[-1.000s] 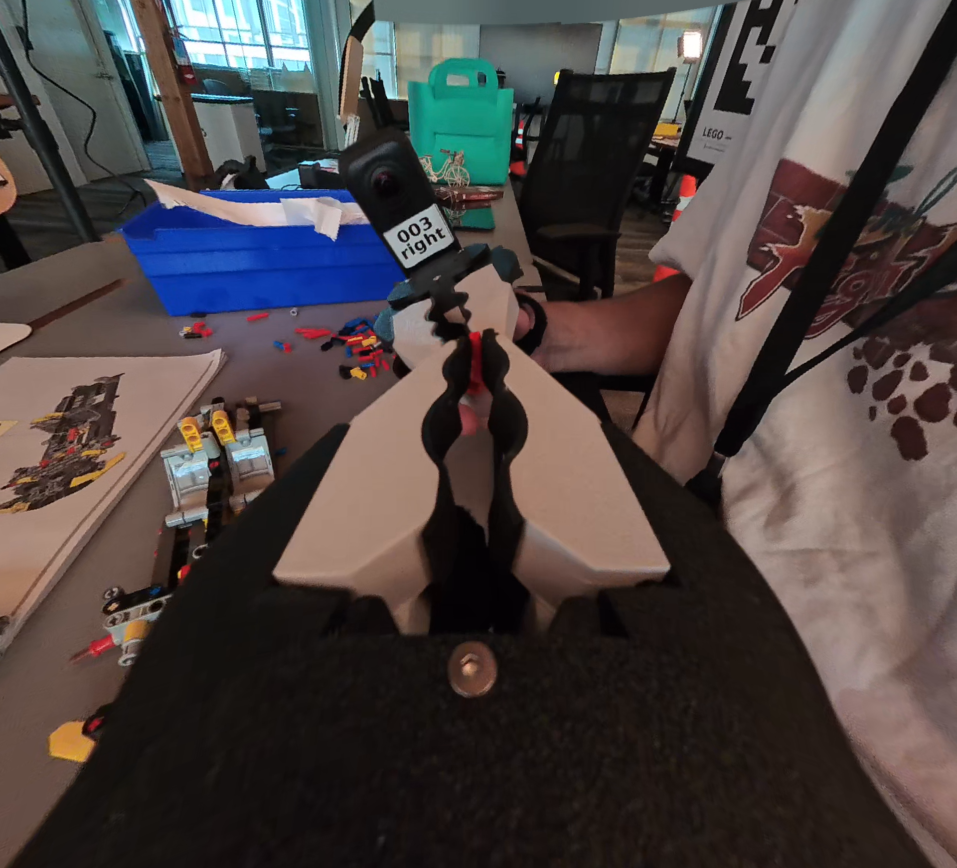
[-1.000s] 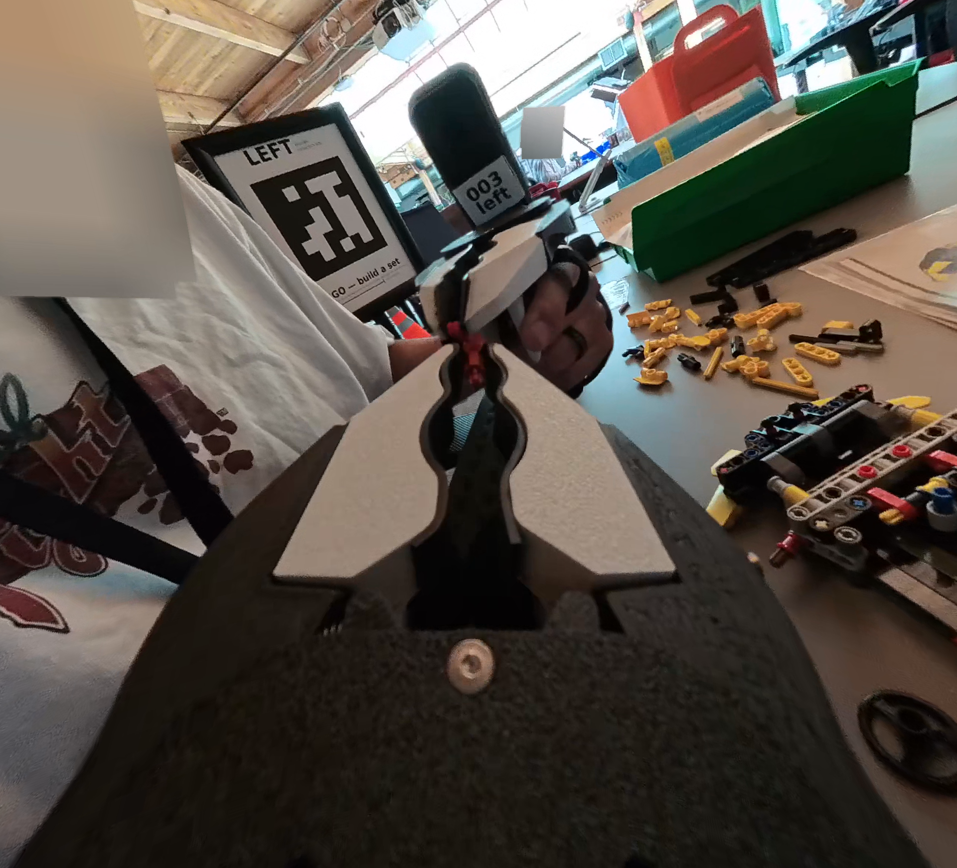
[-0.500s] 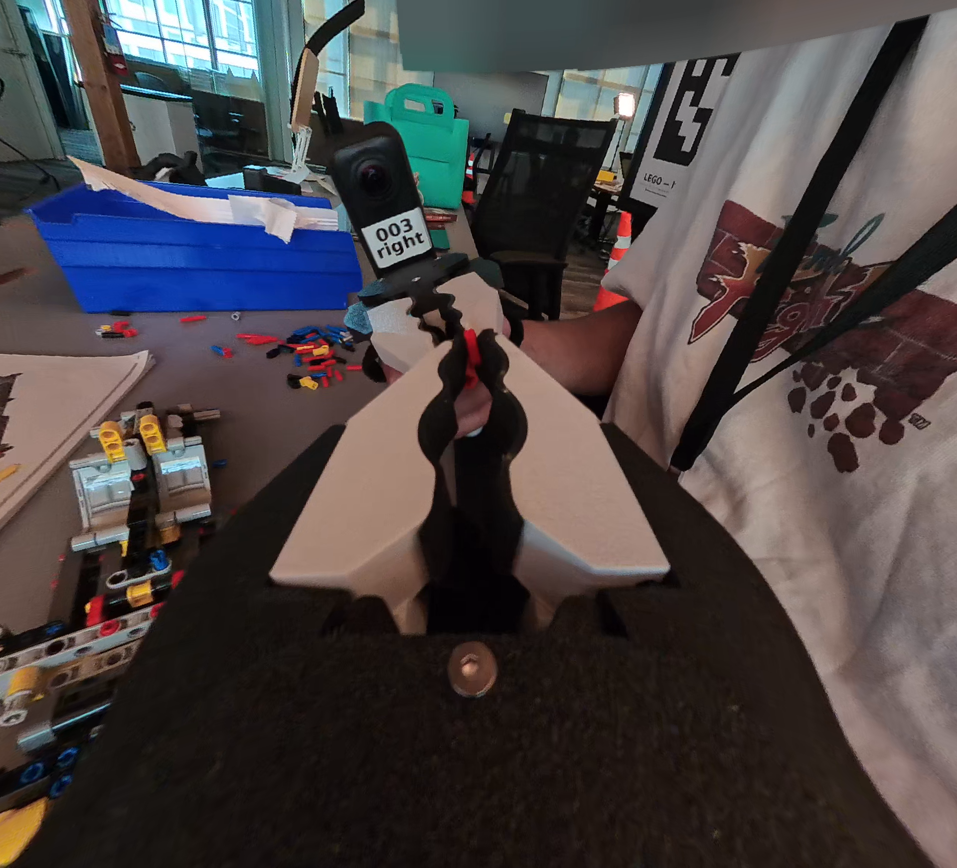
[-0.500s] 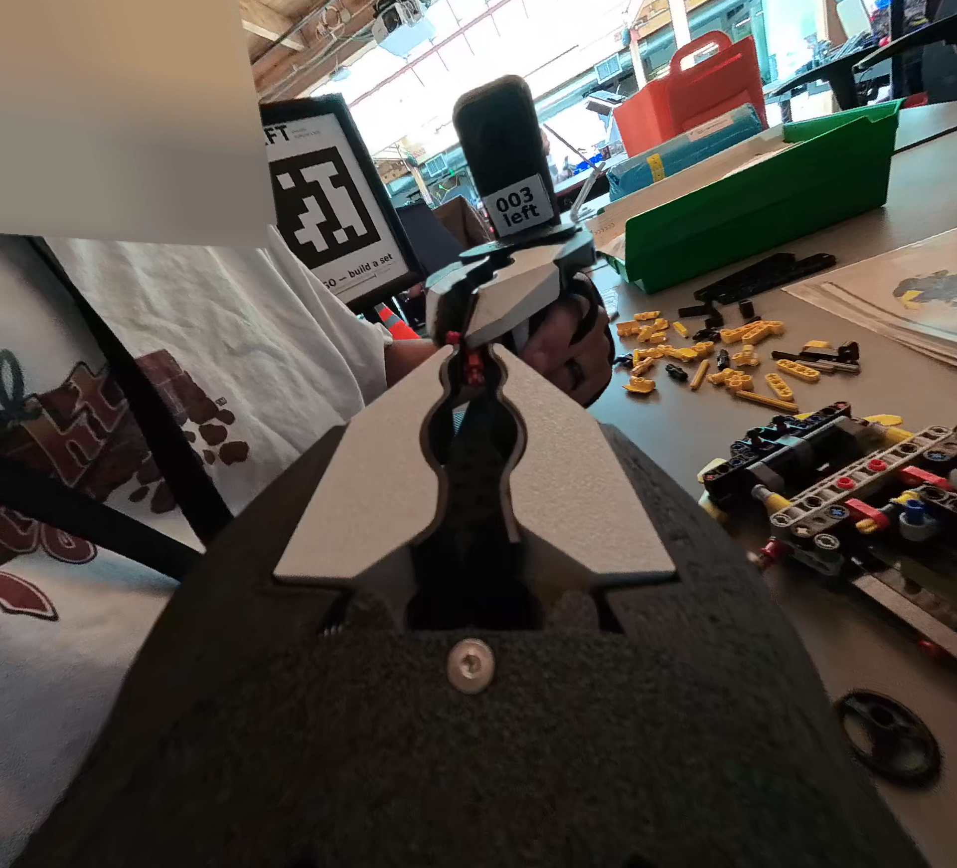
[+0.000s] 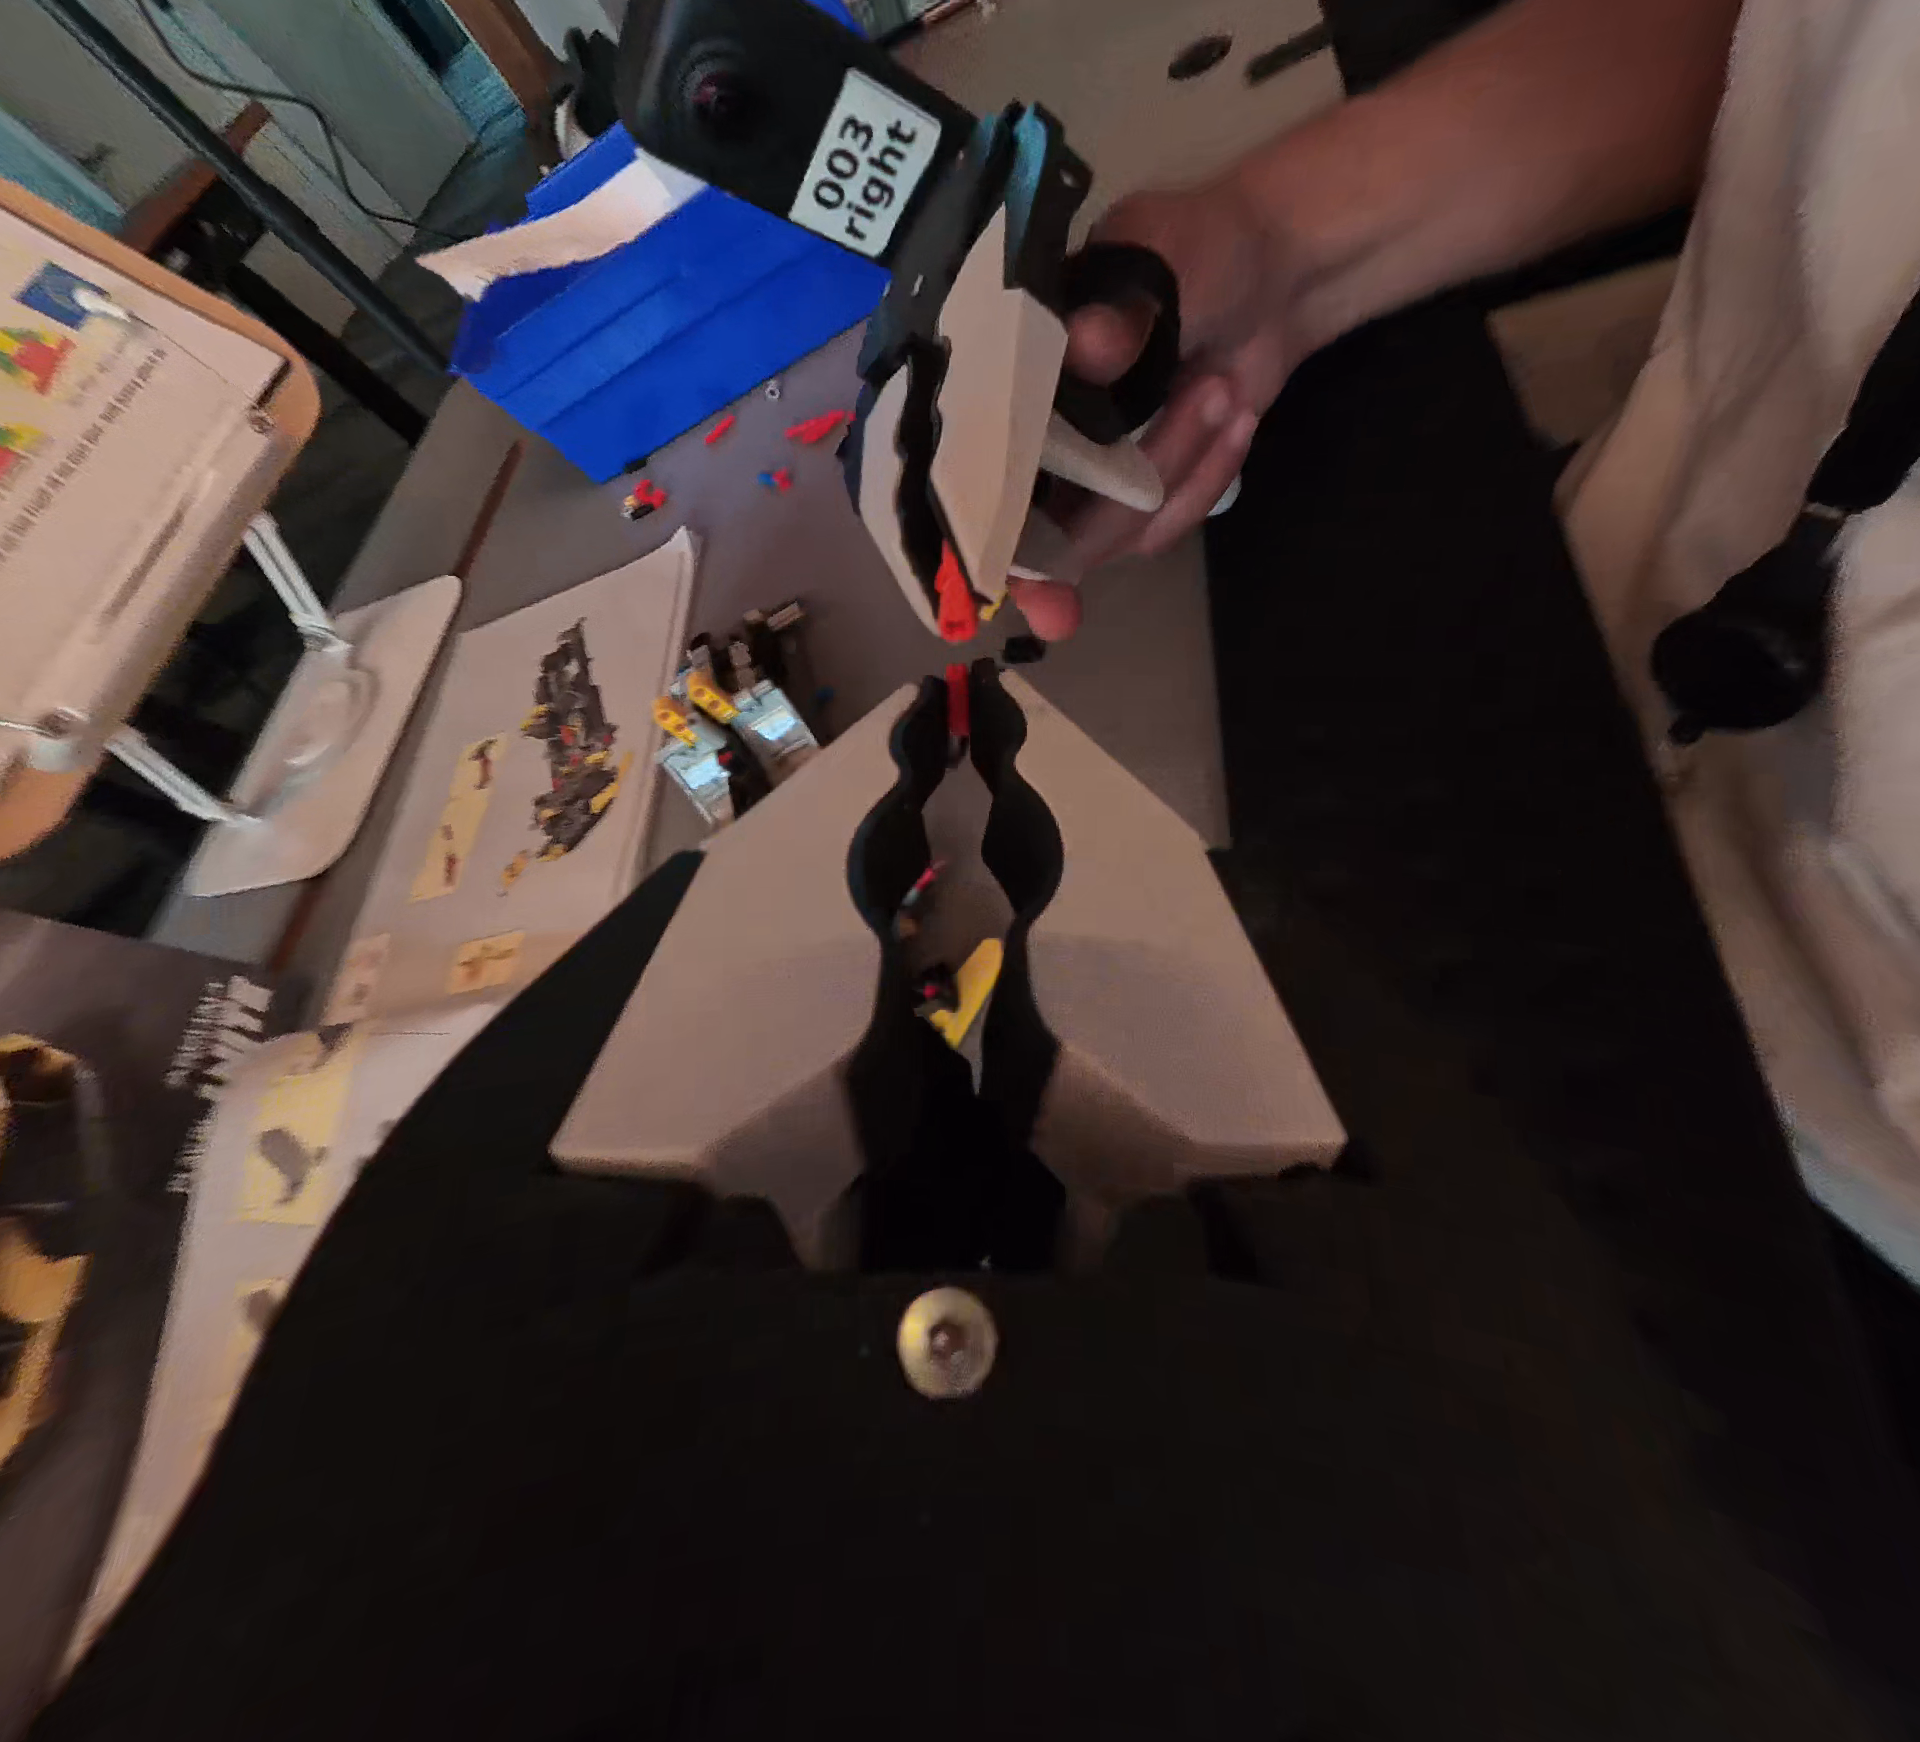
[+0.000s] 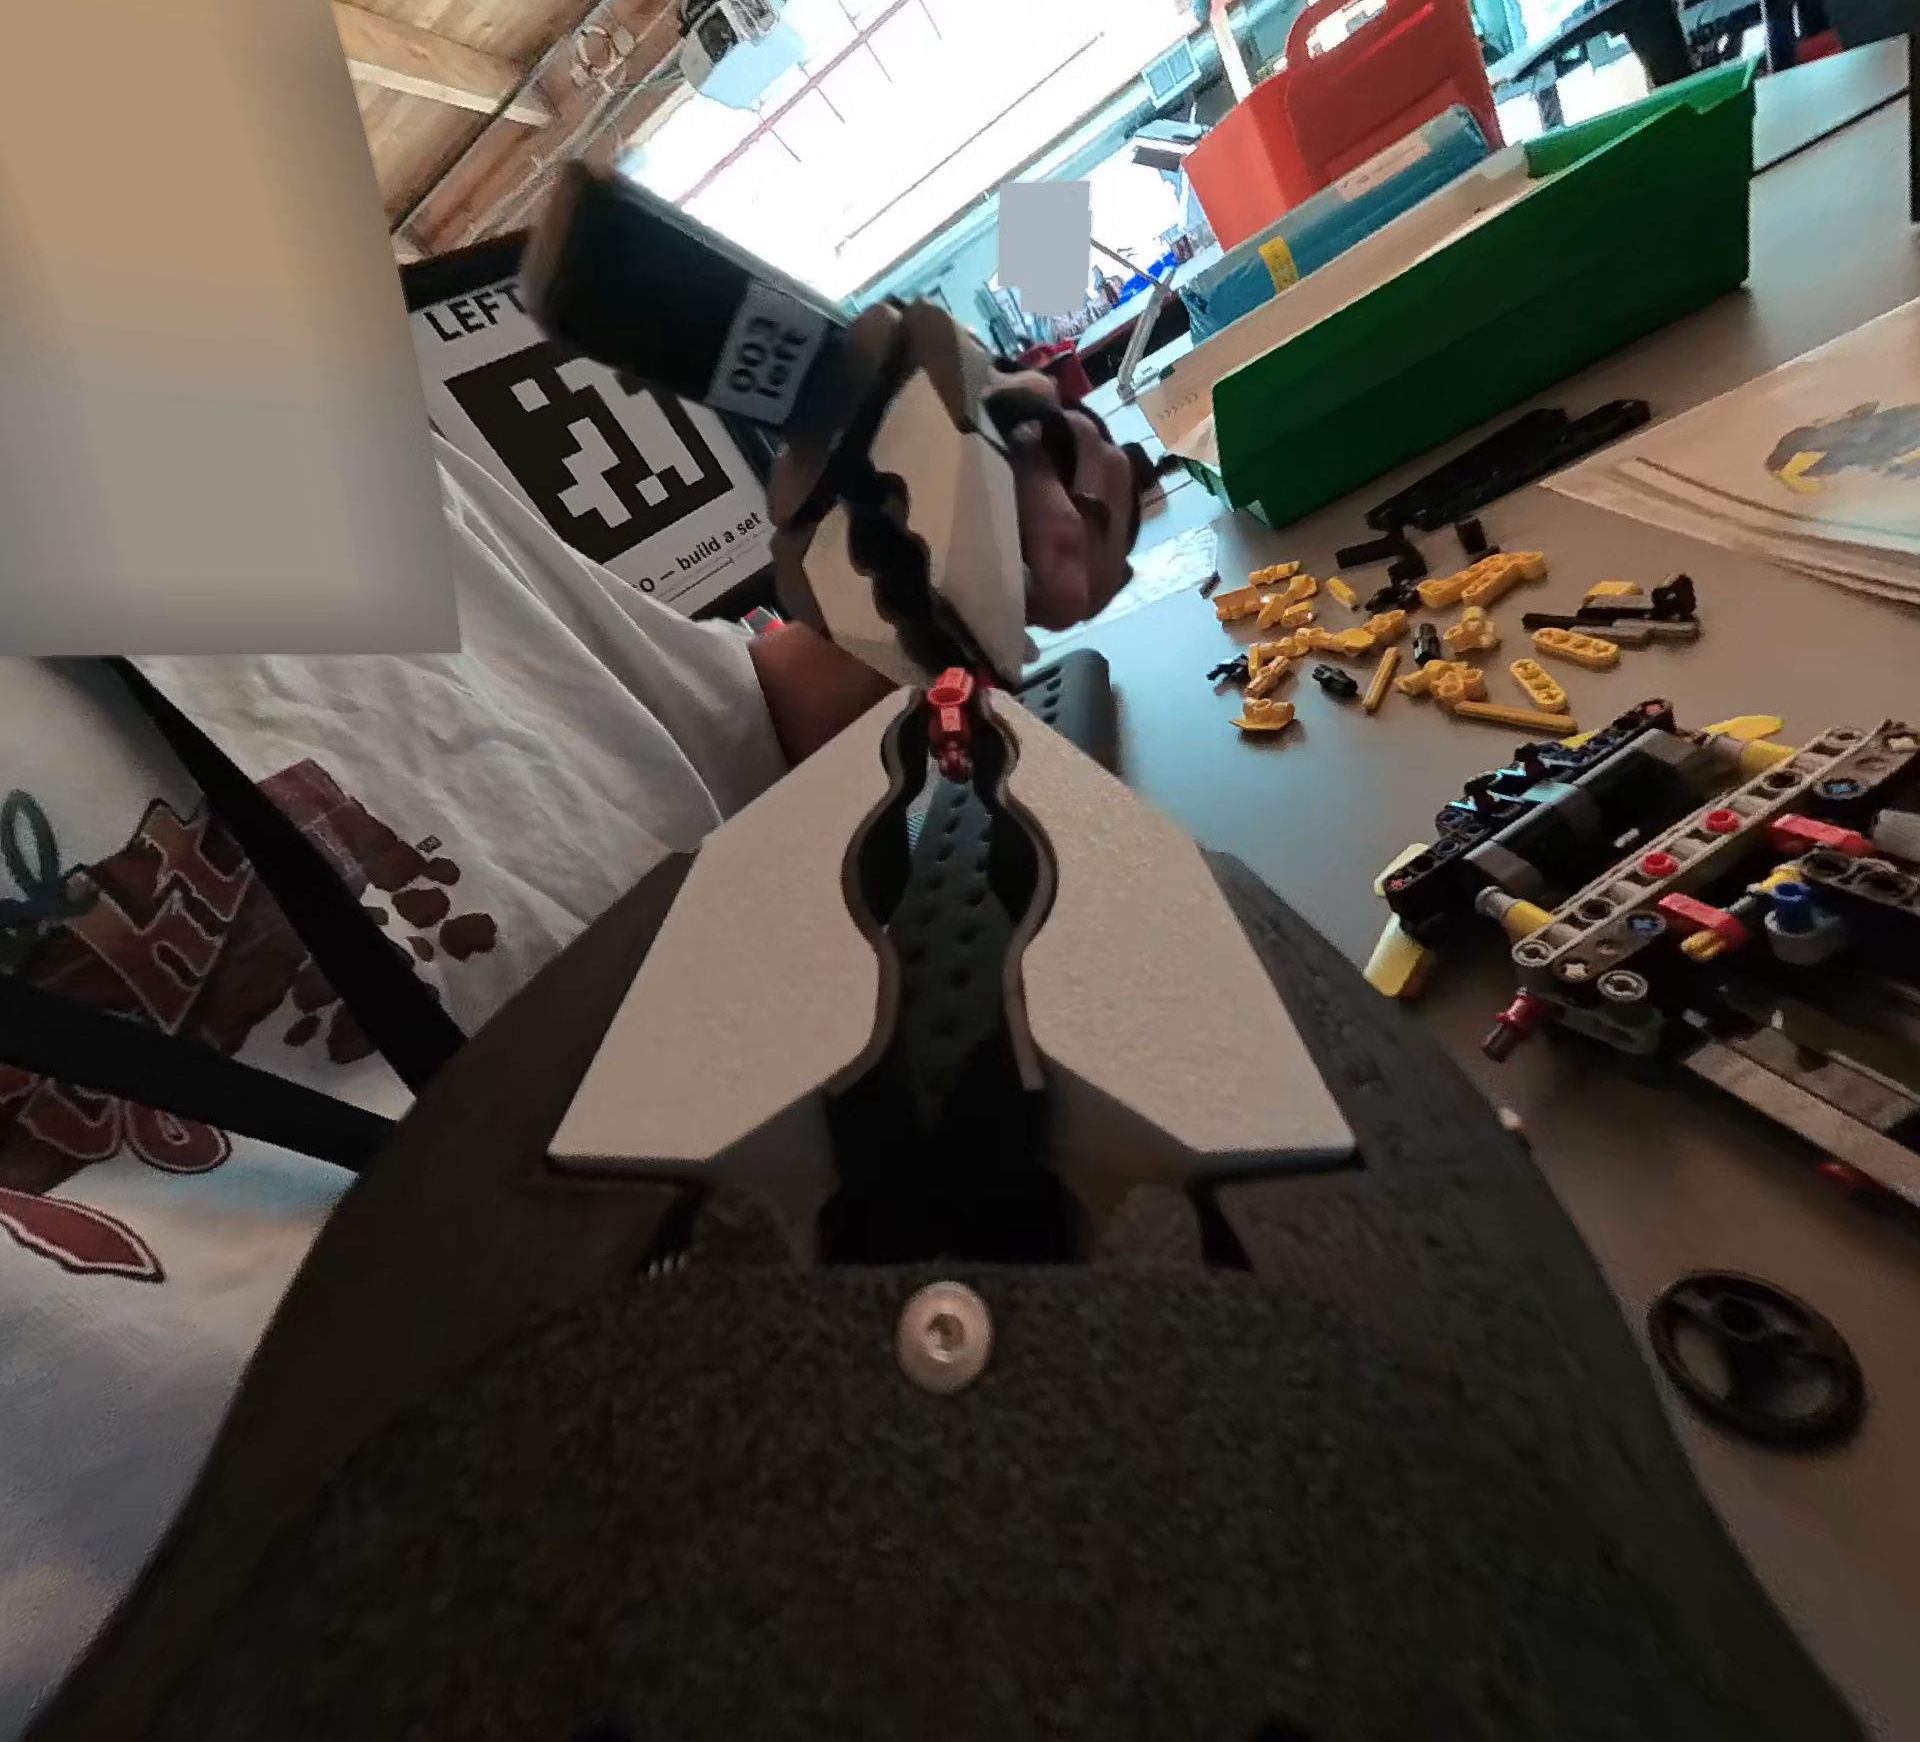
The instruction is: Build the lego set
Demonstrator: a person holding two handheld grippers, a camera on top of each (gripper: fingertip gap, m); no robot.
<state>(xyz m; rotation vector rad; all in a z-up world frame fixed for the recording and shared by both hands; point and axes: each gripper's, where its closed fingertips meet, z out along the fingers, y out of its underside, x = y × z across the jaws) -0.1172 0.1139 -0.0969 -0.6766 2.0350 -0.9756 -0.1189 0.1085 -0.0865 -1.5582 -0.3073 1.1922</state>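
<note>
Right wrist view: labelled left hand-held gripper (image 6: 961,653) meets red pin (image 6: 949,718).

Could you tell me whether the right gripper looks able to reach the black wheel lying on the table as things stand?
Probably yes: the black wheel lies alone on bare table with nothing over it. But the right gripper is shut on a red pin, which it must release first.
</note>
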